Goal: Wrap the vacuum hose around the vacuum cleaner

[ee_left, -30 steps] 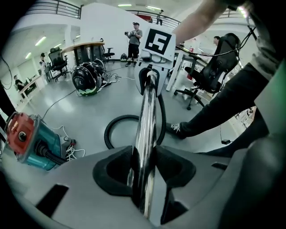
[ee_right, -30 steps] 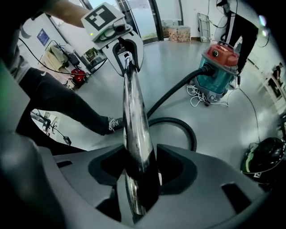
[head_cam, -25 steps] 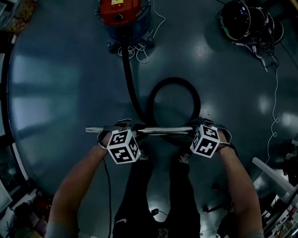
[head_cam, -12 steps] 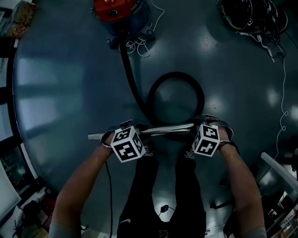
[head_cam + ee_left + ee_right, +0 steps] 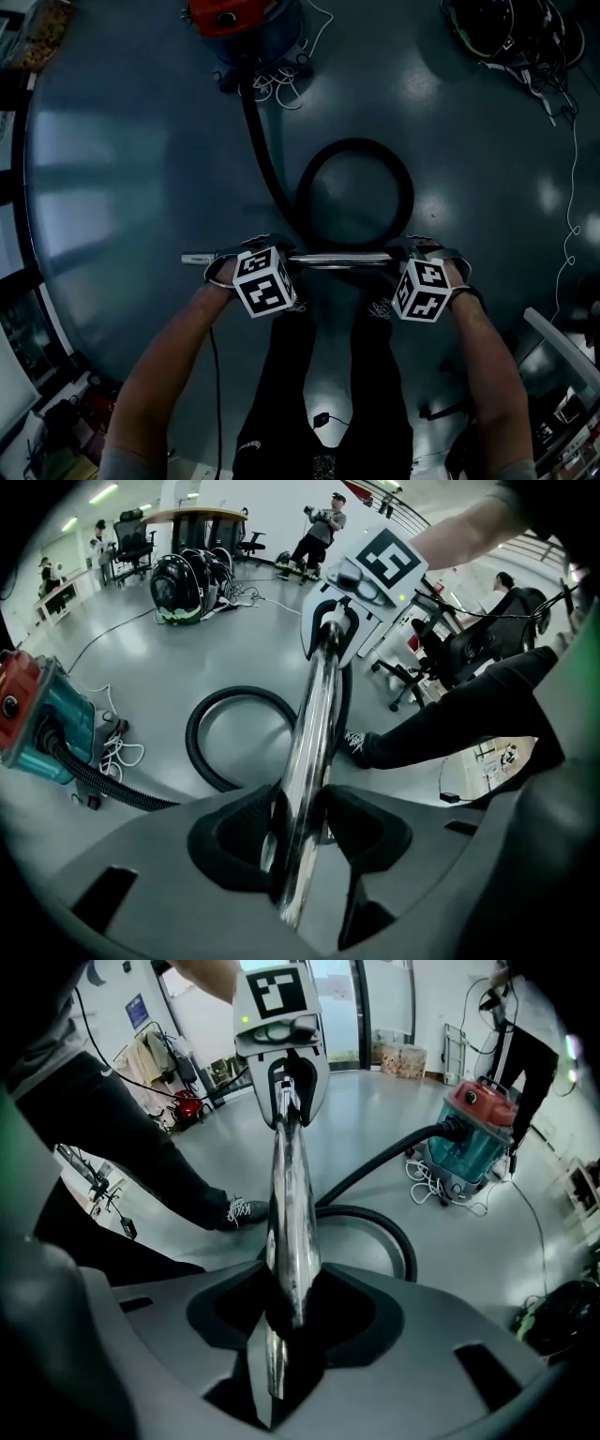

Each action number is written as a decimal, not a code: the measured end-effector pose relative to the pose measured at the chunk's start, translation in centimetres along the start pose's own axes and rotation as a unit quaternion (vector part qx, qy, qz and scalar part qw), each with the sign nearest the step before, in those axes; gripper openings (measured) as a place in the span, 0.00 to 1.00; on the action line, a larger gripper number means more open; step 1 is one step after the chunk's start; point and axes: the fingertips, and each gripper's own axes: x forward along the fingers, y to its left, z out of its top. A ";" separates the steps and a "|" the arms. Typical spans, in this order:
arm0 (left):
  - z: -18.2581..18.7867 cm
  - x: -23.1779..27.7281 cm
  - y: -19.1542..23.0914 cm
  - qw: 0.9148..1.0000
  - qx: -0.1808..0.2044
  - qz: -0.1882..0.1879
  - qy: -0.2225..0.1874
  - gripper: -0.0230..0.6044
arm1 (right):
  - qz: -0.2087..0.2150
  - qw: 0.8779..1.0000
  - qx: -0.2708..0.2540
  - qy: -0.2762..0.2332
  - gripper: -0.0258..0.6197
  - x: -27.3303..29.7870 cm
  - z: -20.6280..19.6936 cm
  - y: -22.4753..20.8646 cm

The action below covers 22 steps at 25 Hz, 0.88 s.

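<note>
A chrome vacuum tube [image 5: 337, 259] lies level across the head view, above the floor. My left gripper [image 5: 246, 251] is shut on its left part and my right gripper [image 5: 419, 248] on its right end. In the left gripper view the tube [image 5: 314, 714] runs between the pads of that gripper [image 5: 298, 832]. The right gripper [image 5: 292, 1312] has just been closing its jaws with the tube [image 5: 289, 1194] between them. The black hose [image 5: 302, 192] makes one loop on the floor and runs to the red and teal vacuum cleaner [image 5: 246, 23] at the top.
A white cord [image 5: 281, 89] lies coiled by the vacuum. Dark gear with tangled cables [image 5: 506, 28] sits at the top right, and a thin white cable [image 5: 567, 187] trails down the right. The person's dark trouser legs [image 5: 319, 375] stand under the tube. Office chairs [image 5: 469, 649] stand nearby.
Both grippers and the tube have sunk a little towards the floor. The tube tilted briefly and is level again. The hose loop and vacuum have stayed where they were.
</note>
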 end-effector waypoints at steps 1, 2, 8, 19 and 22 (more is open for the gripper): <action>-0.1 0.3 0.1 1.000 0.001 -0.003 0.006 0.32 | 0.001 1.000 -0.001 -0.001 0.30 0.0 0.0 0.1; -0.2 0.7 0.1 1.000 0.002 -0.006 0.011 0.32 | 0.002 1.000 -0.003 -0.002 0.30 0.1 -0.1 0.1; -0.1 3.8 -0.5 0.999 0.018 -0.028 0.036 0.32 | 0.004 1.000 -0.029 0.004 0.30 -0.2 -1.2 -0.2; 2.4 8.6 -0.2 0.999 0.033 -0.021 0.030 0.28 | 0.016 0.998 -0.059 0.007 0.30 -0.6 -2.3 -2.2; 3.1 8.7 0.0 0.999 0.038 0.001 0.012 0.27 | 0.022 0.998 -0.059 0.011 0.30 -0.2 -3.0 -2.5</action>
